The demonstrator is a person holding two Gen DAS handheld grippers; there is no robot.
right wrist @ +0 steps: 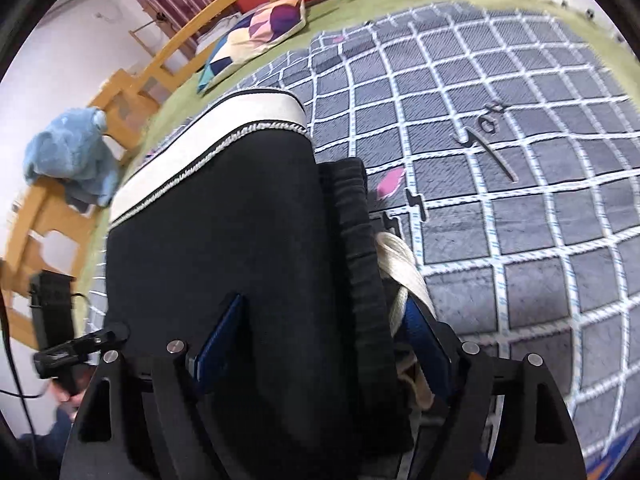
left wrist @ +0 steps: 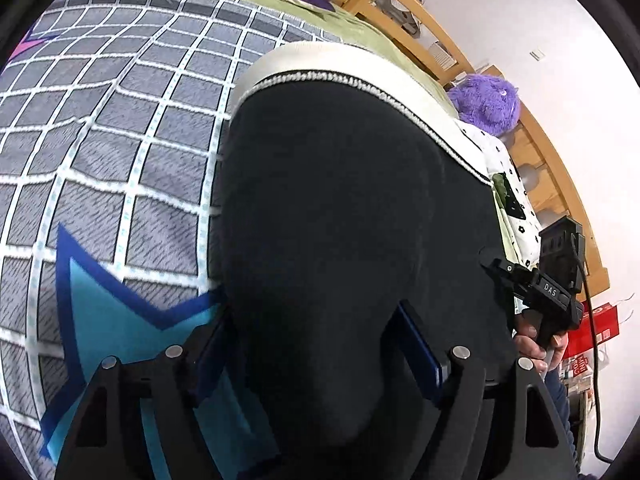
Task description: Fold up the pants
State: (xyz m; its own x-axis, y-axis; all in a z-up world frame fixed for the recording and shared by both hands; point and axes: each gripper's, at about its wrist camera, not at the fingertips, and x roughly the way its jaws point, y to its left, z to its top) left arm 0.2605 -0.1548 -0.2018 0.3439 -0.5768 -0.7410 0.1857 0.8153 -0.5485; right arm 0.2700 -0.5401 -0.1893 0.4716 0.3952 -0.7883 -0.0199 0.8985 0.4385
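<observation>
**Both grippers clamped on the black pants above the checked blanket**

Your left gripper (left wrist: 316, 356) has its jaws part-way closed on a thick bunch of the black pants (left wrist: 352, 208); the blue pads (left wrist: 420, 352) press into the dark cloth from either side. The pants fill the middle of the left wrist view, lifted over the grey checked blanket (left wrist: 120, 128) on the bed, and their white side stripe (left wrist: 348, 60) with its knitted edging arches across the top of the fabric. A turquoise and navy pattern on the blanket lies just left of the pants, under the left finger.

Your right gripper (right wrist: 320, 344) also has the pants in its grip. Its jaws stand about half closed around the bulk of cloth, with the ribbed waistband (right wrist: 360, 248) and the cream drawstring (right wrist: 400, 272) bunched against the right-hand pad. In this view the white stripe runs along the far left edge of the pants, and the blanket spreads out to the right of them.

From the left wrist camera you can see the right gripper at the right edge of the pants, near a purple plush toy (left wrist: 486, 102) and a white patterned cloth (left wrist: 508, 184). From the right wrist camera the left gripper sits at the left edge of the pants. Beyond the pants lie a patchwork pillow (right wrist: 256, 36) on the green sheet (right wrist: 352, 4), a blue towel (right wrist: 68, 152) on the wooden bed frame (right wrist: 168, 60).
</observation>
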